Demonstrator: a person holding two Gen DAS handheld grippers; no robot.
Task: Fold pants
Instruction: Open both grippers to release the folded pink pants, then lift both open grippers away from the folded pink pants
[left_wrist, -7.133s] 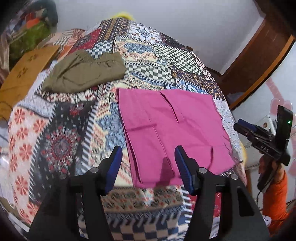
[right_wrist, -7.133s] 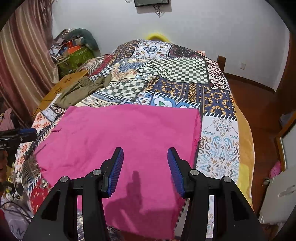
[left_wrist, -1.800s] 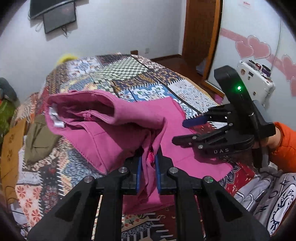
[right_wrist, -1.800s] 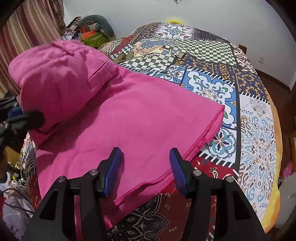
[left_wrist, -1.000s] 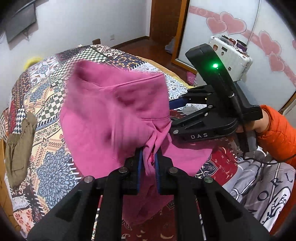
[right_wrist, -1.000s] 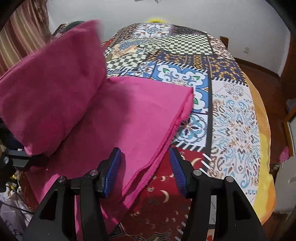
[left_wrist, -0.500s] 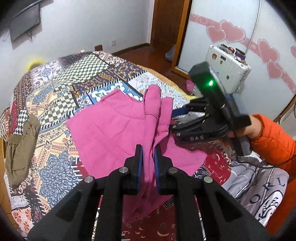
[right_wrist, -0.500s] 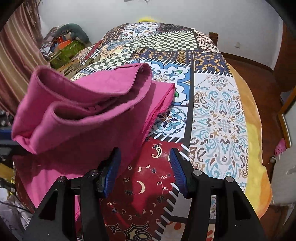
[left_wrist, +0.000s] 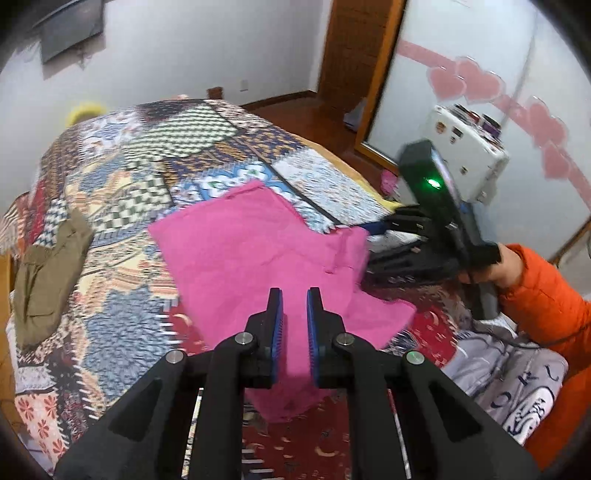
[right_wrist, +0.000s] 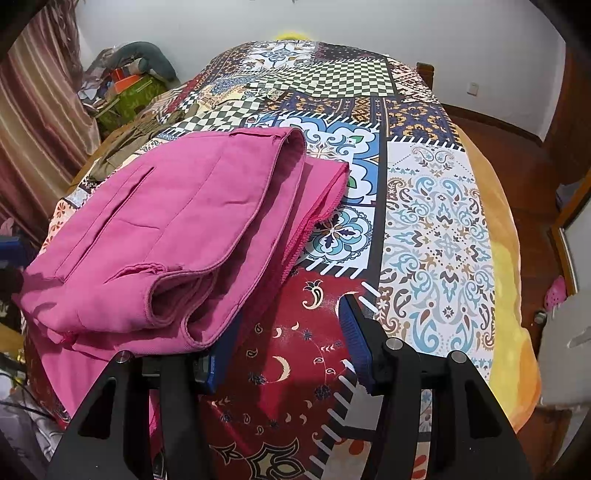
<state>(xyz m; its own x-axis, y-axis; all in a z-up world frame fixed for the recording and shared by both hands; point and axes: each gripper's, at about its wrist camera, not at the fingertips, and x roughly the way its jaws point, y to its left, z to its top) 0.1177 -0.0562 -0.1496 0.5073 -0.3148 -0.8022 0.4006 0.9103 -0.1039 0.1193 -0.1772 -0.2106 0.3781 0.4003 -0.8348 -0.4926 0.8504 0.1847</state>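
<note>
Your pink cotton pants (right_wrist: 155, 229) lie doubled on the patchwork-quilted bed (right_wrist: 436, 229); left tongs (left_wrist: 294, 295) nearly closed, empty; right tongs (right_wrist: 284, 339) wide, empty. Next: square the edges.

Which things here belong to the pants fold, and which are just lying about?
In the job:
- pink pants, folded over on the patchwork bedspread
- left gripper, narrowly parted, nothing between its pads
- right gripper, open beside the pants' edge

Lying about:
- olive garment at the bed's far side
- white case by the mirror
- clutter pile near the curtain
</note>
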